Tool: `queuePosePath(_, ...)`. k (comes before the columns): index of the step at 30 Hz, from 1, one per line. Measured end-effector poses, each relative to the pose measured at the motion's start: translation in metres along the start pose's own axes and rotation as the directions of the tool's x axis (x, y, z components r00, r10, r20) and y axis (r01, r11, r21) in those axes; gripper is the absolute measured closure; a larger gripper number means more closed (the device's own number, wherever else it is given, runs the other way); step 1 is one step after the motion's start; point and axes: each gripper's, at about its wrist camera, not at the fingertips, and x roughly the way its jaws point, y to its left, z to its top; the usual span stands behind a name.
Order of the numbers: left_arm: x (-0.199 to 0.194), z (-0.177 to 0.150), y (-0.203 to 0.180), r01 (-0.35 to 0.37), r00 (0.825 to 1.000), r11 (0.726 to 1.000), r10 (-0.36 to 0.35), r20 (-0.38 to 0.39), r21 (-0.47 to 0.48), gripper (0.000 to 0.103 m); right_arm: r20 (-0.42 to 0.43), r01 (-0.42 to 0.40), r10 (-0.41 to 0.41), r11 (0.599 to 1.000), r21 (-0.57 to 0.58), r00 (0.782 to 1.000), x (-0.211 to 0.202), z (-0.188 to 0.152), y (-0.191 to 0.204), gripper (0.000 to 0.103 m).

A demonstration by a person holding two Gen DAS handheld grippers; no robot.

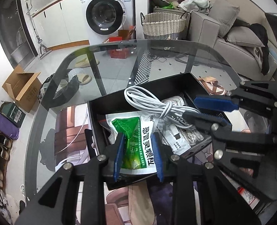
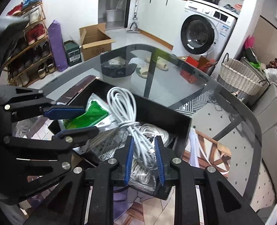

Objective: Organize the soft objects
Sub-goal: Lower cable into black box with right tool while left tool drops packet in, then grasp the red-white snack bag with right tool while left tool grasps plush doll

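Note:
A black box [image 1: 108, 103] [image 2: 157, 110] stands on the glass table. In it lie a green and white medicine pouch [image 1: 134, 140] [image 2: 93, 112], a coiled white cable [image 1: 147, 99] [image 2: 123, 108], and white packets with cord [image 1: 177, 142] [image 2: 157, 133]. My left gripper [image 1: 138, 144] [image 2: 72, 120] is open, its fingers either side of the pouch. My right gripper [image 2: 144, 148] [image 1: 207, 108] is open, its fingers either side of the cable's tail end over the box.
The glass table [image 1: 119, 56] [image 2: 194, 86] curves away ahead. A printed mat [image 1: 70, 127] lies under the box. Beyond the table are a washing machine [image 1: 104, 13], a wicker basket [image 1: 162, 26], a sofa [image 1: 232, 43], a cardboard box [image 2: 95, 41] and a shoe rack [image 2: 31, 43].

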Motion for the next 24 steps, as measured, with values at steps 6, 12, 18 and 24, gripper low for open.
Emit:
queuePosePath(6, -0.005, 0.000, 0.000, -0.036, 0.999, 0.999, 0.036, 0.015, 0.001, 0.055, -0.006, -0.018, 0.019, 1.000, 0.017, 1.000, -0.006, -0.002, -0.003, 0.081)
queuePosePath(12, -0.021, -0.004, 0.000, -0.030, 0.998, 1.000, 0.030, 0.052, -0.001, 0.055, -0.022, -0.058, 0.059, 0.997, 0.045, 0.998, -0.039, -0.015, -0.007, 0.077)
queuePosePath(18, -0.061, -0.030, -0.018, 0.021, 0.993, 0.999, -0.027, 0.111, 0.049, 0.046, -0.078, -0.136, 0.142, 0.988, 0.079, 0.987, -0.083, -0.081, -0.003, 0.045)
queuePosePath(24, -0.062, -0.066, -0.052, -0.008, 0.995, 0.989, -0.006, 0.095, 0.146, 0.045, -0.202, -0.119, 0.153, 0.978, 0.171, 0.967, -0.094, -0.149, -0.007, 0.033)
